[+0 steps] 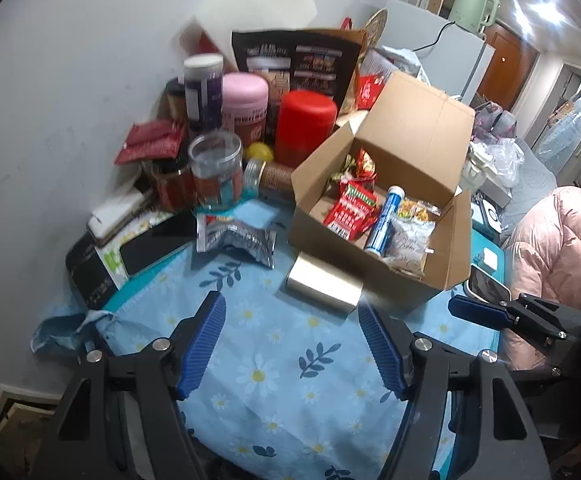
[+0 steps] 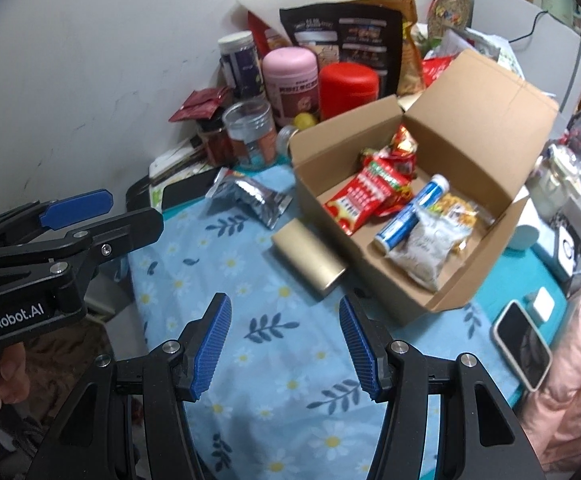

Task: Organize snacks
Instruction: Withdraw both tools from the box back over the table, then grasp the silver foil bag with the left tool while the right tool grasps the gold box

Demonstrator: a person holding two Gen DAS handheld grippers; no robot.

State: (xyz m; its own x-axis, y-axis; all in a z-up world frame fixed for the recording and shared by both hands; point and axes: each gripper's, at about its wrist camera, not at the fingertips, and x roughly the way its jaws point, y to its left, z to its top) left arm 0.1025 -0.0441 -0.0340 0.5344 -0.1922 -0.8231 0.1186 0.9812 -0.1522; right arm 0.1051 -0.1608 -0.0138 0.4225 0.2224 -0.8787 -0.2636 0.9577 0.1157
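A: Left claw (image 1: pixel 292 344) first. Jaws parted about halfway, nothing between the blue pads, tilted steeply down over the flowered blue cloth (image 1: pixel 274 364) on the bench. Empty.

B: Right one?

A: Right claw (image 2: pixel 284 346) is the same story: pads apart, a bit narrower than the left, nothing gripped, also pitched down at the cloth. I see it in the left wrist view too, poking in from the right edge, and the left claw shows at the left edge of the right wrist view with fingers (image 2: pixel 4 364) of my hand wrapped on its handle. So the two sit side by side, near each other, both short of the objects.

B: Snacks?

A: Open cardboard box (image 2: pixel 486 128), flaps up, ahead and to the right. Inside: red snack packets (image 2: pixel 364 196), a blue tube (image 2: pixel 412 214) lying on its side, a clear grain bag (image 2: pixel 426 252), a yellowish packet (image 2: pixel 456 208) behind that.

B: Anything loose?

A: A silver foil pouch (image 2: pixel 250 196) on the cloth, left of the box, and a gold tin (image 2: pixel 308 262) lying just beside the box's near wall. Both apart from either claw.

B: Background?

A: Jars crowded at the wall: a pink-lidded jar (image 1: pixel 245 104), a red canister (image 1: pixel 305 124), a clear plastic jar (image 1: pixel 215 168), a dark printed bag (image 1: pixel 290 68) standing behind them. A phone (image 2: pixel 522 350) lies face up at the bench's right edge, a pink padded jacket (image 2: pixel 574 360) next to it.
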